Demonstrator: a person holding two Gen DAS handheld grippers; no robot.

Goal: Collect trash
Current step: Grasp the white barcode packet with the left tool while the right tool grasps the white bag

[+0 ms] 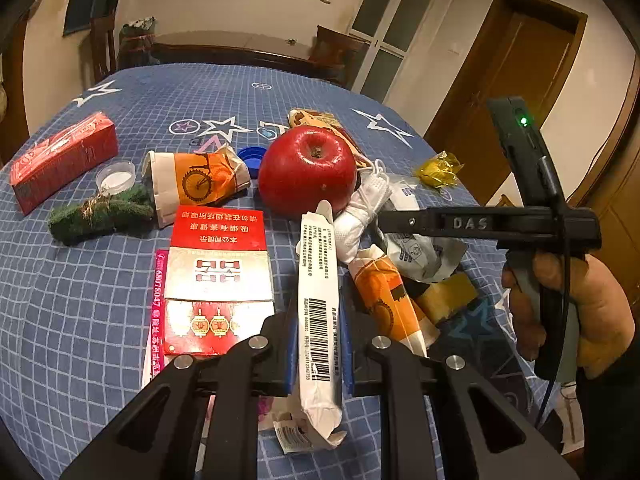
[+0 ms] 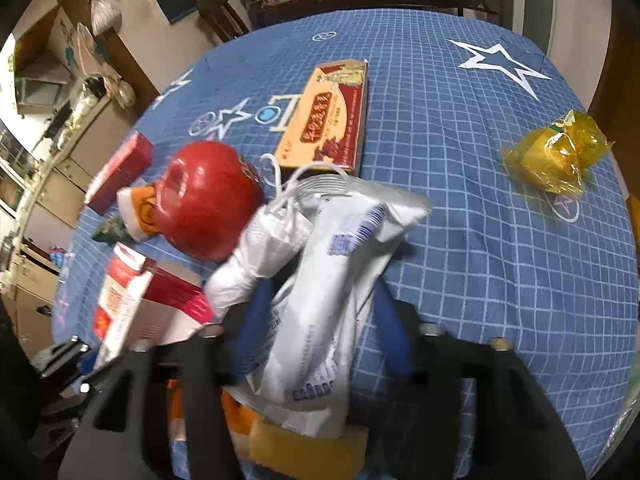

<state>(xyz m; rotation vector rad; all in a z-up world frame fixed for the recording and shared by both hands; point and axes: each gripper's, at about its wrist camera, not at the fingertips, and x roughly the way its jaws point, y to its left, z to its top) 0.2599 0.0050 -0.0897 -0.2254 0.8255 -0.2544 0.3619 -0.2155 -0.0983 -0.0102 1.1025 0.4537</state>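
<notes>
My left gripper [image 1: 319, 344] is shut on a long white wrapper [image 1: 318, 280] with a barcode, which sticks forward between the blue pads. My right gripper [image 2: 324, 320] points down at the table, its blue fingers [image 2: 252, 320] pressed on both sides of a crumpled white plastic packet [image 2: 340, 264]. In the left wrist view a hand holds that right gripper [image 1: 384, 220] over the packet [image 1: 420, 248]. A white face mask [image 2: 260, 256] lies against the packet's left side, next to a red apple [image 2: 208, 200]. The apple [image 1: 307, 168] stands mid-table.
On the blue grid tablecloth [image 1: 80, 320] lie crushed paper cups [image 1: 196, 184], a flattened red carton [image 1: 218, 280], a red box [image 1: 60, 160], a green bundle [image 1: 100, 216], a blue cap [image 1: 251, 158], a yellow wrapper [image 2: 560, 156], an orange box [image 2: 324, 120] and a yellow sponge [image 2: 308, 448].
</notes>
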